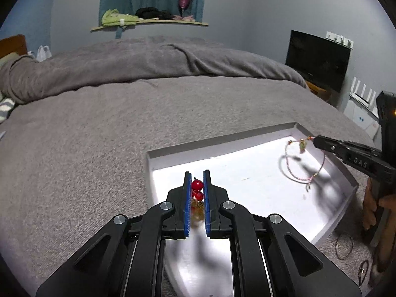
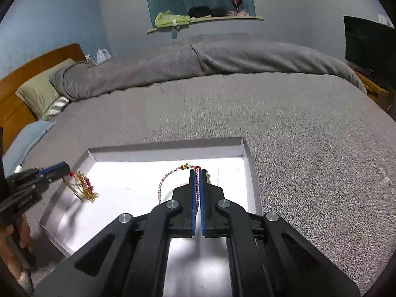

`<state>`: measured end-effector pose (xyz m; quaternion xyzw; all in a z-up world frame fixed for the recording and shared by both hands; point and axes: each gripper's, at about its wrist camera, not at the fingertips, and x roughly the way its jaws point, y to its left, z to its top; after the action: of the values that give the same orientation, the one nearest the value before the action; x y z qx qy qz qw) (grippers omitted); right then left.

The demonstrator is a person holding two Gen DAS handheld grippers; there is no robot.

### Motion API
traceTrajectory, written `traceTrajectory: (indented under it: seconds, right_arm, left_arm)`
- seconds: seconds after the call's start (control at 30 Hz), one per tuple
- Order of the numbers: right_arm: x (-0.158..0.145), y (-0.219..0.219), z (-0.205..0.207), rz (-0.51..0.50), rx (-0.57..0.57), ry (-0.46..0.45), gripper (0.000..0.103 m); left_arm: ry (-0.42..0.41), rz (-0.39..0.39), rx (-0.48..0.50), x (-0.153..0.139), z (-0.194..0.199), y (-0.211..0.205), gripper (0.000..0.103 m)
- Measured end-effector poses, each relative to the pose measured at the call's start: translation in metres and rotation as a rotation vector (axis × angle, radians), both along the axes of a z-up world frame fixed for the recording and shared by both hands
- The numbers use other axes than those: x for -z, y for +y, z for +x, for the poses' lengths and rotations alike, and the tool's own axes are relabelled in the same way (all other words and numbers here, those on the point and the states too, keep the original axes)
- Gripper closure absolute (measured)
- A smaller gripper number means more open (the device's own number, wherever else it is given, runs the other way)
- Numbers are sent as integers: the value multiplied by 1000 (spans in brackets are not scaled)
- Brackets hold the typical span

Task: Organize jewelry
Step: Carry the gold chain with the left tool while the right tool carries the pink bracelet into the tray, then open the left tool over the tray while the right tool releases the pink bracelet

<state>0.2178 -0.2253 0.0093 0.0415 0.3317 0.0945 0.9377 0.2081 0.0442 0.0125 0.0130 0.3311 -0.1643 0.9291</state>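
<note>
Left fingers: the left gripper [image 1: 197,185] has its blue pads pinched on a red-beaded, gold-tasselled ornament [image 1: 197,187]; in the right wrist view the piece dangles from the tips over the near-left part of the tray.
Right fingers: the right gripper [image 2: 197,173] is pressed together on a pink beaded bracelet [image 2: 170,175], whose loop hangs out to the left of the pads, above the tray floor.
Bracelet, handling: judged light and limp — a strand with no stiffness, so it will swing and drape. The small coloured beads near the tips look like a firmer place to hold than the thin strand itself.
Ornament, handling: judged light, with loose gold fringe likely to snag or tangle; the red beads are smooth and may slip, so a grip across them seems best.
Tray: a shallow white tray [image 1: 222,146] on the bed, with a low rim; both pieces hang over it, well apart.
Surroundings: grey blanket [image 1: 123,123] under and around the tray; dark hair ties [image 1: 344,247] on the blanket just beside its right edge.
Obstructions: only the low rim — and each gripper to the other.
</note>
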Motion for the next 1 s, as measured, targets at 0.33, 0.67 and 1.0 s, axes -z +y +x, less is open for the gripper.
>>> traceTrajectory:
  seconds: [0.33, 0.67, 1.0]
  right_arm:
    - [10, -1, 5, -18, 20, 27, 100]
    - [14, 1, 8, -24, 14, 44, 100]
    - [12, -1, 5, -27, 23, 27, 89]
  left_arm:
    - [34, 16, -18, 14, 8, 5, 93]
    - [41, 48, -23, 19, 11, -2, 93]
    - [37, 41, -15, 22, 11, -4, 85]
